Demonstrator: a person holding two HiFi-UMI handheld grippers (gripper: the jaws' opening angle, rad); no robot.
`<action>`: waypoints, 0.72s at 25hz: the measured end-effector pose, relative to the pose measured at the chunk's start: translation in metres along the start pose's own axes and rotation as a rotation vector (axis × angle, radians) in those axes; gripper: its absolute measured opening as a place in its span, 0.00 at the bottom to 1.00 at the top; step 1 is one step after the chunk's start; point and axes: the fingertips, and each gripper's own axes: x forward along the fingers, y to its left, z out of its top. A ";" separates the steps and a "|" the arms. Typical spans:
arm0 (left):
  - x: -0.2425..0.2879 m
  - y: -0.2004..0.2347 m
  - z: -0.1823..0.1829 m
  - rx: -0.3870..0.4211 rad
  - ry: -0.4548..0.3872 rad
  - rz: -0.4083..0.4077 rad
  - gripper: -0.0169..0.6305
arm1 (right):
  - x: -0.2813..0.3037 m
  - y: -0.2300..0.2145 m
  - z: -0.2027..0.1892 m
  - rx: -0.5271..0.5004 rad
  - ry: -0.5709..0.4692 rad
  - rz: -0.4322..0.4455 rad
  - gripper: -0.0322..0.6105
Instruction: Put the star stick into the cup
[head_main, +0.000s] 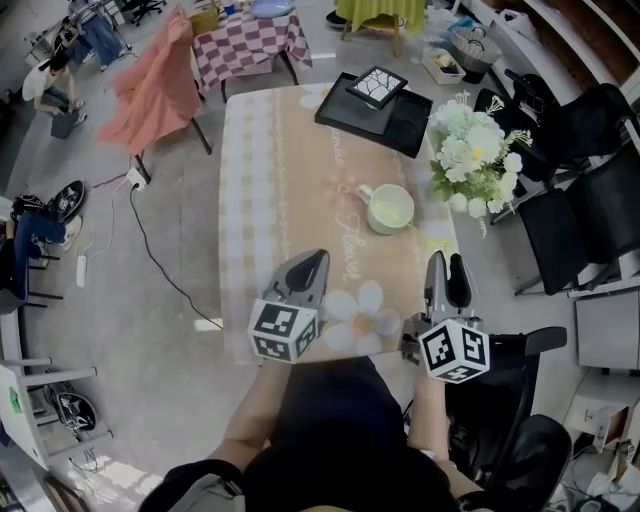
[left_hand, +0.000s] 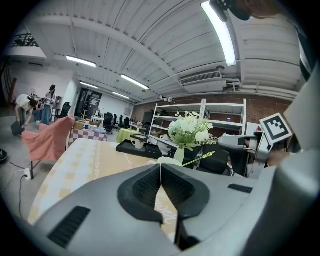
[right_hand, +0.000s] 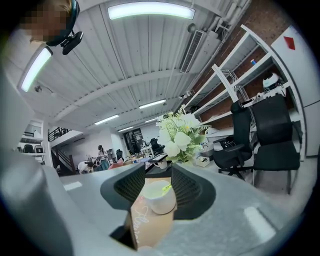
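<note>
one cup (head_main: 390, 208) holds star stick (left_hand: 199, 158), leaning.

Premises: a large open hall used as a shared workshop and office, not a home. Overhead, a white ribbed ceiling (left_hand: 150, 45) carries long tube lights (left_hand: 220, 32) and a ducted air-conditioning unit (left_hand: 200, 78). One wall is bare brick (right_hand: 252, 20), lined with white metal shelving (right_hand: 227, 82). The floor (head_main: 150, 340) is grey concrete, with a black cable (head_main: 146, 245) trailing loose across it. Black office chairs (head_main: 590, 215) stand beside a cloth-covered table (head_main: 270, 180). Farther back are more tables, one under a checked cloth (head_main: 245, 45), and people (left_hand: 50, 100) among the furniture.
</note>
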 end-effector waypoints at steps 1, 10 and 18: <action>-0.003 0.001 0.001 0.002 -0.003 0.000 0.04 | -0.002 0.002 0.001 -0.001 -0.003 0.000 0.29; -0.037 0.015 0.005 0.005 -0.030 0.016 0.04 | -0.015 0.038 -0.003 -0.013 -0.015 0.032 0.30; -0.073 0.033 0.009 0.013 -0.057 0.054 0.04 | -0.021 0.077 -0.016 -0.012 -0.008 0.092 0.29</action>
